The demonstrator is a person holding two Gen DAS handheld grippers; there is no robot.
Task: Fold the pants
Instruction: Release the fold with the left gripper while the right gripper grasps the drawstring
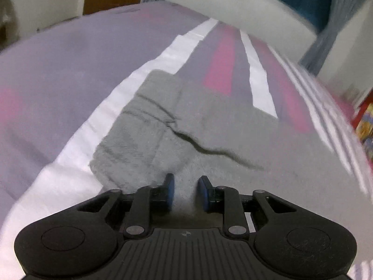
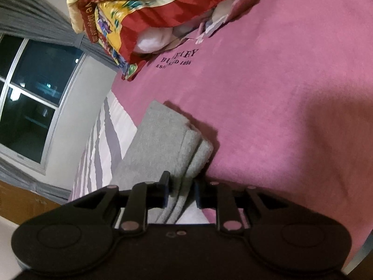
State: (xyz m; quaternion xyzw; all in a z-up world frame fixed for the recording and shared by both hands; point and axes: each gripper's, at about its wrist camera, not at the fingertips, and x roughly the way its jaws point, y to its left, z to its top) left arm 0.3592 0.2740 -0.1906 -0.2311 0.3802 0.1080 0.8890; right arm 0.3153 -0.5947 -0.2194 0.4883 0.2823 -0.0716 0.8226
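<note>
The grey fleece pants [image 1: 177,126] lie partly folded on the bed, with a dark crease across the middle. My left gripper [image 1: 185,187] sits at their near edge, its blue-padded jaws a short way apart with grey fabric between them. In the right wrist view the pants [image 2: 163,144] show as a folded stack with layered edges. My right gripper [image 2: 180,190] has its jaws around those layered edges, fabric between them. Whether either gripper pinches the cloth firmly is unclear.
The bed cover [image 1: 58,70] is lilac with white and pink stripes, and pink [image 2: 279,93] with embroidered lettering in the right wrist view. A red and yellow pillow [image 2: 139,11] lies at the far end. A window [image 2: 30,88] and grey curtains stand beside the bed.
</note>
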